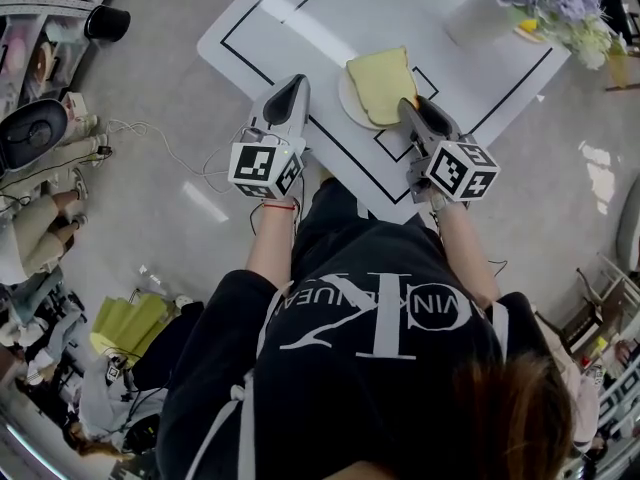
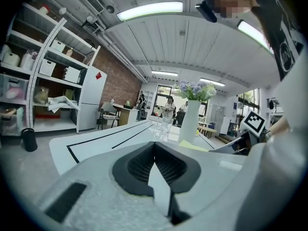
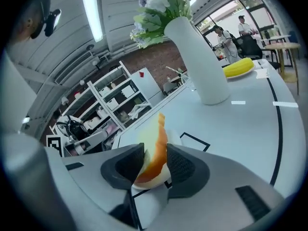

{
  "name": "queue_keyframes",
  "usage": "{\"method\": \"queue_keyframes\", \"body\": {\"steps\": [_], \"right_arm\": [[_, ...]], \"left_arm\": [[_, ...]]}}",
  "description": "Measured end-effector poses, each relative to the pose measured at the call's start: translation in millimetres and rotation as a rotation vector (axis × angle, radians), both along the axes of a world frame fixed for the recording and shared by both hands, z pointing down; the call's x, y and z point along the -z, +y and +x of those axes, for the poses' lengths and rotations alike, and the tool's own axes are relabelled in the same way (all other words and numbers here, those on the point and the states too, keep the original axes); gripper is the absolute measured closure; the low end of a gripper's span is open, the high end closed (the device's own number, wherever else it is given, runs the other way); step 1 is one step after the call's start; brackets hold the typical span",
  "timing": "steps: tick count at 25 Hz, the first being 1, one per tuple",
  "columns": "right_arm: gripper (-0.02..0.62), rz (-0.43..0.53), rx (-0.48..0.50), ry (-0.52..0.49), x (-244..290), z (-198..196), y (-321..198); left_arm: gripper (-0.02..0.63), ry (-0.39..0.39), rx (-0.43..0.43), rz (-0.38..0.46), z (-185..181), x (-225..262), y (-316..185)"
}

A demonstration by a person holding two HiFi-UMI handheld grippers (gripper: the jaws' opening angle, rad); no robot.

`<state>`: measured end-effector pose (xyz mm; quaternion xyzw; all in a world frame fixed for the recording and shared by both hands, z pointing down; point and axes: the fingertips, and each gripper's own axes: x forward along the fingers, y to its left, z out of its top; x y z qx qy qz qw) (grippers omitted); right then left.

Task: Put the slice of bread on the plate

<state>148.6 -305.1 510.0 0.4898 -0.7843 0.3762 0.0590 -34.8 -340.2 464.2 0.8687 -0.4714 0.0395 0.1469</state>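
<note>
Yellow slice of bread (image 1: 380,80) flat on white plate (image 1: 346,100), right gripper (image 1: 410,103) at its near corner; left gripper (image 1: 298,83) parked alongside, clear of plate, likely idle.
Left gripper view: jaws closed together, empty.
Right gripper view: jaws spread wide, crust edge between pads, apparently not pressed. Placement likely done.

White table (image 1: 300,28) carries plate (image 1: 345,99), vase (image 1: 472,18).
</note>
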Motion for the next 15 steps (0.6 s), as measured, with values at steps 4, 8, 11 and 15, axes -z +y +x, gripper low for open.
{"method": "queue_keyframes", "body": {"steps": [4, 8, 11, 15], "right_arm": [[0.442, 0.002, 0.041, 0.118, -4.7, -2.6, -5.6], [0.443, 0.005, 0.076, 0.193, -11.3, -3.5, -8.3], [0.456, 0.019, 0.137, 0.279, -10.9, -8.2, -6.5], [0.456, 0.020, 0.155, 0.279, -8.1, -14.5, -6.3]], "left_arm": [[0.597, 0.009, 0.017, -0.011, -11.8, -2.5, 0.0], [0.597, 0.014, 0.022, -0.017, -14.7, -8.1, 0.5], [0.595, 0.017, 0.020, -0.019, -14.0, -6.3, 0.7], [0.595, 0.018, 0.018, -0.022, -15.5, -3.3, 0.9]]}}
